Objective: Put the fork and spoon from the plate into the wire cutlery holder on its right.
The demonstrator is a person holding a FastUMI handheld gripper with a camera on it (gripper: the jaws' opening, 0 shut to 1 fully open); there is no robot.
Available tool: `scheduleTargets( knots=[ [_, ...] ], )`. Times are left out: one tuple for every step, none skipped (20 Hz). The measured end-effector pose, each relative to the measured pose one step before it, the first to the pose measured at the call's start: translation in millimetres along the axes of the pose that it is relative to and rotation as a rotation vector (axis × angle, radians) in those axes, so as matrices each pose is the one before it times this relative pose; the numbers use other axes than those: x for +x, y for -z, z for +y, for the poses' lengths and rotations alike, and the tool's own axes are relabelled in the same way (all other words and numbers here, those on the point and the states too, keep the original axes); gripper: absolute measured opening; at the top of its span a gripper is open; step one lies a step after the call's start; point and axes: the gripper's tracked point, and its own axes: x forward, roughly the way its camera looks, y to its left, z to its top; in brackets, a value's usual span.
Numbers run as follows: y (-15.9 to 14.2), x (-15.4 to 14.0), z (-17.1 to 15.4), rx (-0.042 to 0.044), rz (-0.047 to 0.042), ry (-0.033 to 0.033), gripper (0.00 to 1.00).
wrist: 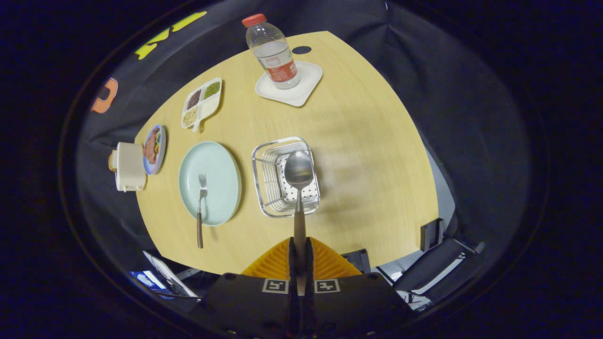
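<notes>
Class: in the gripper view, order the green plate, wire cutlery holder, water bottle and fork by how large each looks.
1. green plate
2. wire cutlery holder, close behind
3. water bottle, though it stands farthest away
4. fork

The spoon, clamped in the fingers, rides nearer the camera, so it looks oversized.

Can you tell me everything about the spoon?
The spoon looks like shiny silver metal at the rounded bowl end, with a thin metal neck that runs into a brown handle that looks like wood. The gripper is shut on the handle, with both fingers pressing its sides. The spoon points straight ahead from the fingers, and its bowl shows over the wire cutlery holder. Whether it touches the holder cannot be told. It is off the plate.
</notes>
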Motion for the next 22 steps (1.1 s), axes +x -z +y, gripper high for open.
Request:
scheduleTargets(
  knots=[
    [-2.84, -0.9, 2.73, 0.0013, -0.00607, -0.00134, 0.09],
    [-4.03, -1.04, 1.28, 0.00069, -0.01232, 0.00075, 0.13],
    [-2.93, -2.6, 1.12, -0.00307, -0.01433, 0.00252, 0.22],
    [-3.59, -2.73, 2.03, -0.00801, -0.0234, 0.00368, 0.34],
    [-4.09, -4.74, 1.91, -0.01229, -0.02891, 0.00439, 0.53],
    [-5.02, -6.59, 0.67, -0.01943, -0.03308, 0.01197, 0.72],
    [-4.36, -6.13, 3.84, -0.02105, -0.02801, 0.00565, 0.83],
    [-2.84, -5.96, 4.42, -0.02913, -0.03057, 0.01054, 0.89],
    [-3.89, -5.9, 7.63, -0.02567, -0.02622, 0.00339, 0.9],
    [-2.44, -6.23, 8.85, -0.02375, -0.023, 0.00092, 0.92],
    [-2.3, -5.04, 11.38, -0.02199, -0.01767, -0.00441, 0.93],
    [0.35, -3.37, 14.14, -0.01851, -0.00971, -0.01311, 0.93],
    [2.53, -1.41, 15.76, -0.00711, 0.00249, -0.01811, 0.93],
    [2.76, 0.78, 16.9, 0.00451, 0.00634, -0.01928, 0.94],
    [6.2, 4.13, 17.29, 0.00974, 0.0093, -0.01514, 0.95],
    [6.06, 5.25, 16.17, 0.008, 0.01133, -0.01337, 0.96],
    [8.16, 8.45, 16.05, 0.00639, 0.01269, -0.01084, 0.96],
    [7.92, 6.88, 16.55, 0.00575, 0.01626, -0.01069, 0.97],
    [9.33, 9.04, 15.77, 0.00279, 0.01889, -0.01056, 0.97],
    [9.67, 10.44, 14.56, 0.00027, 0.01981, -0.00495, 0.97],
    [7.91, 11.64, 12.35, 0.00105, 0.0172, -0.00043, 0.97],
    [7.54, 11.92, 9.68, 0.00144, 0.00707, 0.00386, 0.97]
  ],
)
